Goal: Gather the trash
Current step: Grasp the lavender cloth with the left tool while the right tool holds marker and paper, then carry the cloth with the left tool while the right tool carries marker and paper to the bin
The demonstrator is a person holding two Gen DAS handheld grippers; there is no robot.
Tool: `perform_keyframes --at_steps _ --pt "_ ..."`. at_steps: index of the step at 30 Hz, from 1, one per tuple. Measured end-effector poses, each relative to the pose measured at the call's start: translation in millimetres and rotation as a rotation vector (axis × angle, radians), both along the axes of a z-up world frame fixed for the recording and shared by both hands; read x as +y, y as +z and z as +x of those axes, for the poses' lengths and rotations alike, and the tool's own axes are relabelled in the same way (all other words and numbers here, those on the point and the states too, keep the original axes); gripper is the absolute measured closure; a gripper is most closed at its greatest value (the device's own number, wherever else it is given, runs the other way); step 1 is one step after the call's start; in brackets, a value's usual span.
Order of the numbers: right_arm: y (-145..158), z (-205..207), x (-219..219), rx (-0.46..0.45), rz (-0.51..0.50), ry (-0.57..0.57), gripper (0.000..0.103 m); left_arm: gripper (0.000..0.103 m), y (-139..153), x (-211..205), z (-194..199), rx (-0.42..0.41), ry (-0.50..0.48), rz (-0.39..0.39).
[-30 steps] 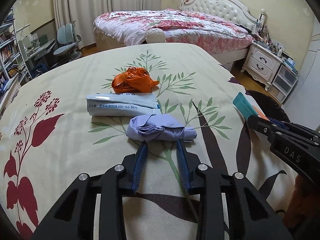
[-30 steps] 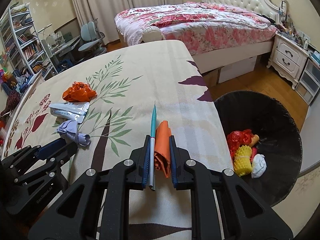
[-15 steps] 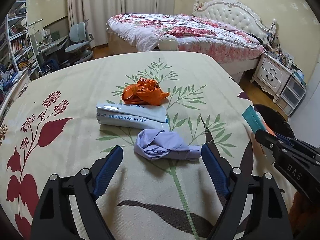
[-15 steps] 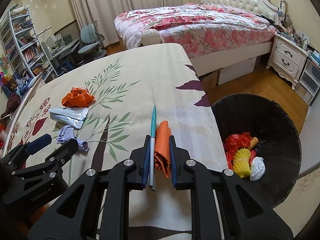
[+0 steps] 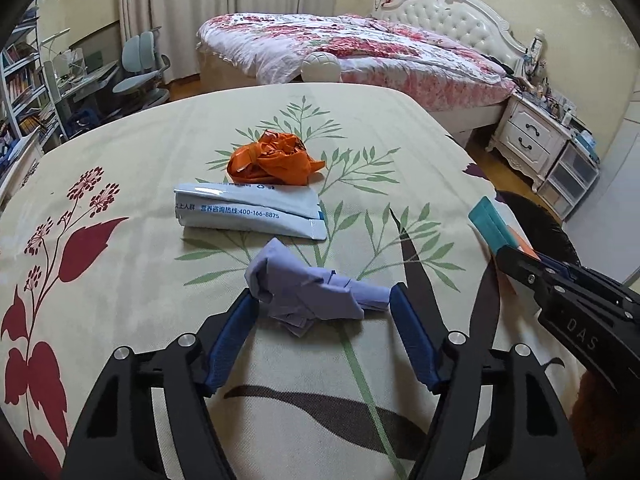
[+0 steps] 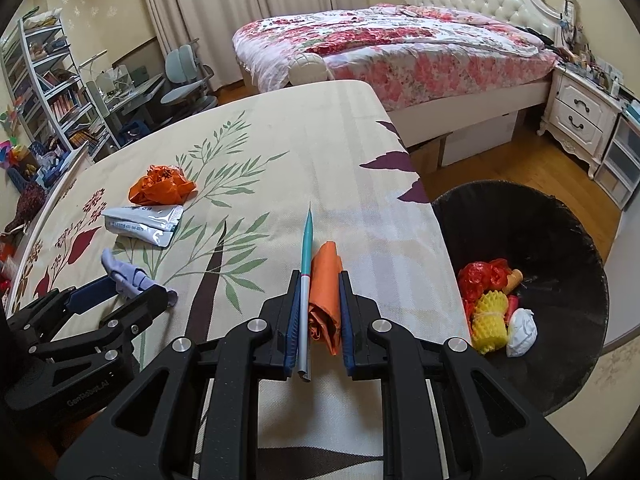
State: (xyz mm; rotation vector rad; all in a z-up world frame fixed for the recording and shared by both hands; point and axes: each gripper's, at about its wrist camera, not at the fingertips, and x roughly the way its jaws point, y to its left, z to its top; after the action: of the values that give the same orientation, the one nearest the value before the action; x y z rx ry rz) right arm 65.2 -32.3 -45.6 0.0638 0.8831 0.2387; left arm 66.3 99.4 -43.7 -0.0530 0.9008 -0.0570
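My left gripper [image 5: 324,304] is open with its fingers on either side of a crumpled lilac cloth [image 5: 312,288] on the leaf-patterned table cover [image 5: 120,312]. Behind the cloth lie a white-blue foil packet [image 5: 248,212] and a crumpled orange bag [image 5: 272,160]. My right gripper [image 6: 316,280] is shut on an orange wrapper [image 6: 326,284] and a teal flat wrapper [image 6: 306,248], above the table near its right edge. The black trash bin [image 6: 560,240] stands on the floor to the right, holding red, yellow and white trash [image 6: 492,308].
A bed with a floral quilt [image 5: 360,48] stands behind the table. A white nightstand [image 6: 580,120] is at the right. A desk, chairs [image 6: 184,76] and bookshelves [image 6: 48,92] are at the left. My left gripper also shows in the right wrist view [image 6: 120,292].
My left gripper opened wide, pulled back, then moved forward so its fingers straddle the lilac cloth and narrow toward it. My right gripper kept its hold and barely moved.
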Motion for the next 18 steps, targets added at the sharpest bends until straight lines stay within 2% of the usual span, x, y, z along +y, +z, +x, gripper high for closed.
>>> perform_keyframes --at_steps 1,3,18 --pt "0.1 -1.1 -0.3 0.0 0.0 -0.001 0.086 0.038 -0.5 0.1 -2.2 -0.001 -0.007 0.001" --pt "-0.1 -2.7 -0.1 -0.001 0.0 -0.001 0.086 0.053 -1.5 -0.1 -5.6 -0.011 -0.003 0.034" --pt "1.9 -6.5 -2.7 -0.008 0.004 -0.003 0.086 0.054 4.9 6.7 -7.9 -0.025 0.014 0.008"
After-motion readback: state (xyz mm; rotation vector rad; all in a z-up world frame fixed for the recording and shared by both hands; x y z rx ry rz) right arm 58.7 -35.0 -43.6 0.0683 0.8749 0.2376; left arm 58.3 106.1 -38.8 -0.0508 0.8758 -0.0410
